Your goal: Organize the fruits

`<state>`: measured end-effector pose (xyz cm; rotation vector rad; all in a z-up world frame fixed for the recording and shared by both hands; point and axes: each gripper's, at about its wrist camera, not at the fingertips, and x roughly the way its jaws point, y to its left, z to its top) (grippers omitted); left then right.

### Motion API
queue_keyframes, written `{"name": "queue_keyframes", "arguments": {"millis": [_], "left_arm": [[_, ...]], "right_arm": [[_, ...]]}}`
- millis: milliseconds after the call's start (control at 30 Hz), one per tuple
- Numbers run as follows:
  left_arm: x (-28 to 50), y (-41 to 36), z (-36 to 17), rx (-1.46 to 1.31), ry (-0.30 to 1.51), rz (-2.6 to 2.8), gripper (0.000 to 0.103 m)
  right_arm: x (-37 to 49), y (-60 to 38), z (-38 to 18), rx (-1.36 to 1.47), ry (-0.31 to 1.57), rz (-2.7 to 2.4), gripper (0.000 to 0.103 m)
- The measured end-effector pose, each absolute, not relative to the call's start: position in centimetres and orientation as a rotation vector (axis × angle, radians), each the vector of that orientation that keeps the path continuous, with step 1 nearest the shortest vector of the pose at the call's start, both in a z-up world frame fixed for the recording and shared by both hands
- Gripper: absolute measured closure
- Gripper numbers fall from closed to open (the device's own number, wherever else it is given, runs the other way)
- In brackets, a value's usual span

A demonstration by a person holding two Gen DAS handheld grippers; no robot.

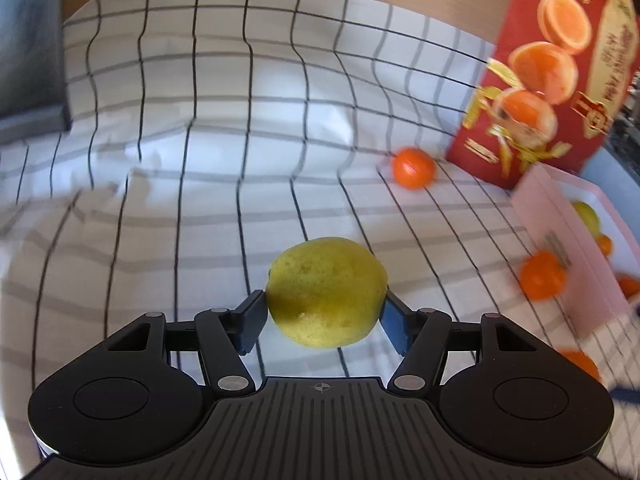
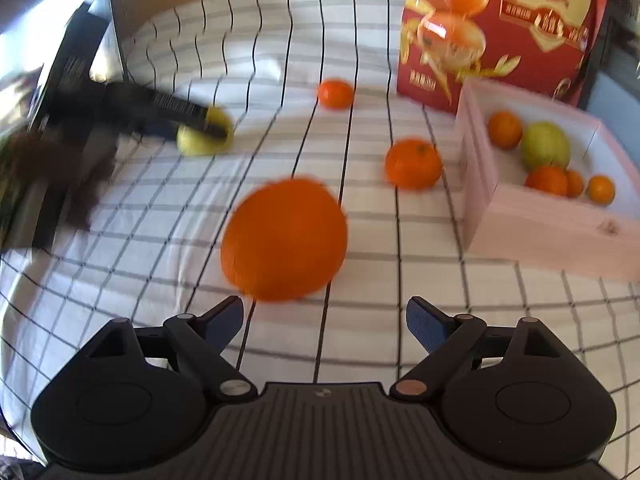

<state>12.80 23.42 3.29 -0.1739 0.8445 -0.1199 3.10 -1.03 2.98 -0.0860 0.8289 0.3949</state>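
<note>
My left gripper (image 1: 325,316) is shut on a yellow-green lemon (image 1: 326,290) and holds it above the checked cloth; the same lemon (image 2: 205,132) shows in the right wrist view, gripped at the left. My right gripper (image 2: 325,320) is open and empty, just behind a large orange (image 2: 284,240) that lies on the cloth. A pink box (image 2: 540,236) at the right holds several oranges and a green fruit (image 2: 545,146). Two small oranges lie loose: one (image 2: 414,164) beside the box, one (image 2: 335,94) farther back.
A red carton printed with oranges (image 2: 496,28) stands behind the pink box (image 1: 568,240). The white checked cloth (image 1: 200,160) is rumpled into folds at the left. A dark object (image 1: 28,60) lies at the far left edge.
</note>
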Motion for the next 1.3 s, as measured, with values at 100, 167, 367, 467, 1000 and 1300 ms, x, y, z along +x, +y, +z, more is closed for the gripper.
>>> {"name": "queue_keyframes", "arguments": {"millis": [100, 167, 367, 467, 1000, 1300], "left_arm": [[10.0, 23.1, 3.3, -0.206, 0.852, -0.133, 0.036], [8.2, 22.8, 3.3, -0.220, 0.859, -0.138, 0.036], [4.4, 22.5, 3.3, -0.247, 0.873, -0.137, 0.036], [3.0, 22.4, 3.3, -0.264, 0.881, -0.131, 0.036], [-0.7, 21.9, 3.2, -0.269, 0.911, -0.123, 0.036], [-0.7, 21.8, 3.3, -0.246, 0.913, -0.145, 0.037]], "right_arm": [[3.1, -1.6, 4.5, -0.087, 0.781, 0.413, 0.014], [3.3, -2.1, 5.8, -0.082, 0.734, 0.429, 0.014], [6.9, -1.0, 8.0, -0.192, 0.637, 0.346, 0.024], [10.4, 0.4, 6.9, -0.239, 0.685, 0.316, 0.045], [17.9, 3.5, 1.0, -0.455, 0.752, 0.266, 0.057], [15.0, 2.4, 3.8, -0.343, 0.752, 0.330, 0.062]]}}
